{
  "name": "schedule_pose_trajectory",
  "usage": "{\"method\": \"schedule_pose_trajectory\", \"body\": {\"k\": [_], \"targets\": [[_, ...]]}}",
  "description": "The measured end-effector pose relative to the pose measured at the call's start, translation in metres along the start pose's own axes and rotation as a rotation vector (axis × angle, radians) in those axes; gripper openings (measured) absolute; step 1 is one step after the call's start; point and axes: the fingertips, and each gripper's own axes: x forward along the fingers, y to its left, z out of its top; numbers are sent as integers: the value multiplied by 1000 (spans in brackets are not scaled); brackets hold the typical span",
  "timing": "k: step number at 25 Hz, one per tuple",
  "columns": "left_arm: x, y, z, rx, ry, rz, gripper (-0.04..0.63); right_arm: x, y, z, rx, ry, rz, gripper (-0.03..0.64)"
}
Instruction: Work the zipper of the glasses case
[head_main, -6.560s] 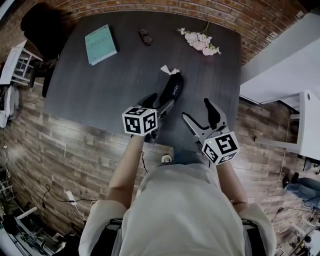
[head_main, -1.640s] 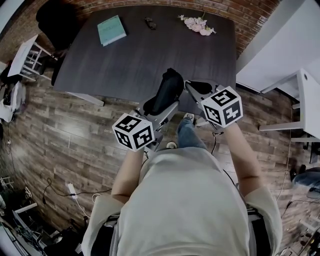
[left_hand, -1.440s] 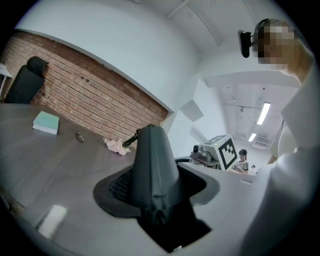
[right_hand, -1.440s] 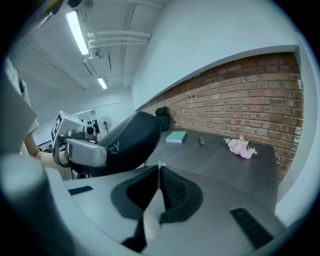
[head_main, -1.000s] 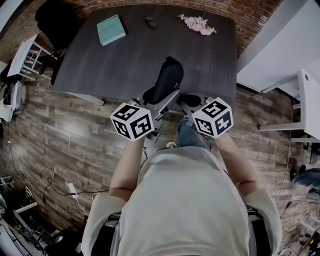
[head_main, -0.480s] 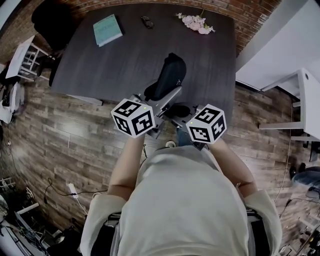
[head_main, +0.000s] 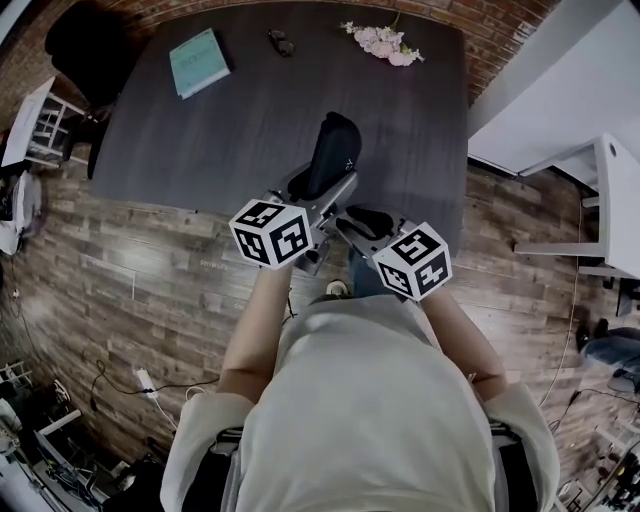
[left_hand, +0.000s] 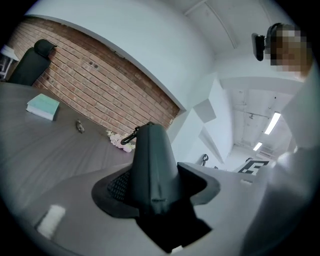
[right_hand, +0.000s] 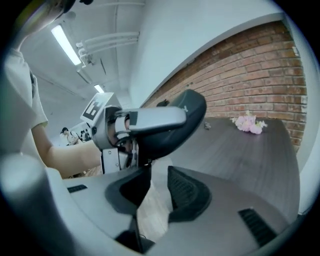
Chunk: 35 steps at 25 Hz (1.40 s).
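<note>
The black glasses case (head_main: 333, 155) is held up over the front edge of the dark table (head_main: 250, 120). My left gripper (head_main: 318, 192) is shut on its lower end. In the left gripper view the case (left_hand: 150, 160) stands upright between the pads, with a small clip (left_hand: 131, 136) at its top. My right gripper (head_main: 358, 222) sits just right of and below the case. Its jaws have just been opening and now stand apart with nothing pressed between them. In the right gripper view the case (right_hand: 172, 125) hangs above my right gripper (right_hand: 152, 192), and a thin dark strand runs down by the left pad (right_hand: 127, 192).
On the far side of the table lie a teal book (head_main: 198, 62), a pair of glasses (head_main: 280, 42) and pink flowers (head_main: 380, 40). A black chair (head_main: 80, 40) stands at the far left corner. A white desk (head_main: 600, 200) is at the right, over wooden floor.
My right gripper has dropped from beside the case's upper part to below it, nearer the person, and its jaws have parted. The left gripper still holds the case.
</note>
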Motion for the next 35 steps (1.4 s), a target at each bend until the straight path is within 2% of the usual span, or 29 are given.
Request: {"method": "schedule_pose_trajectory", "body": {"k": [3,7,12,20,27,32,35], "targets": [[15,18,-11,-17,36,32,255,-8,-33,-5,26,-8,-67,94],[40,41,-31,-46,93,72,258,-18,-77,-4,42,-43,-165,36],[76,72,-54,-80,178,126,258,-17,-119,-1,48,-40,-219,5],[123,124,-81,-99,301,253,258,0,-161,-2,60,5,-221,5],[141,148,-97,-106,394,326,258,12,-176,0,74,3,-175,5],[139,152,-97,-94,407,338,258,14,-178,1,74,-7,-162,5],[133,159,-90,-51,376,378,296,13,-176,0,68,-3,-160,5]]}}
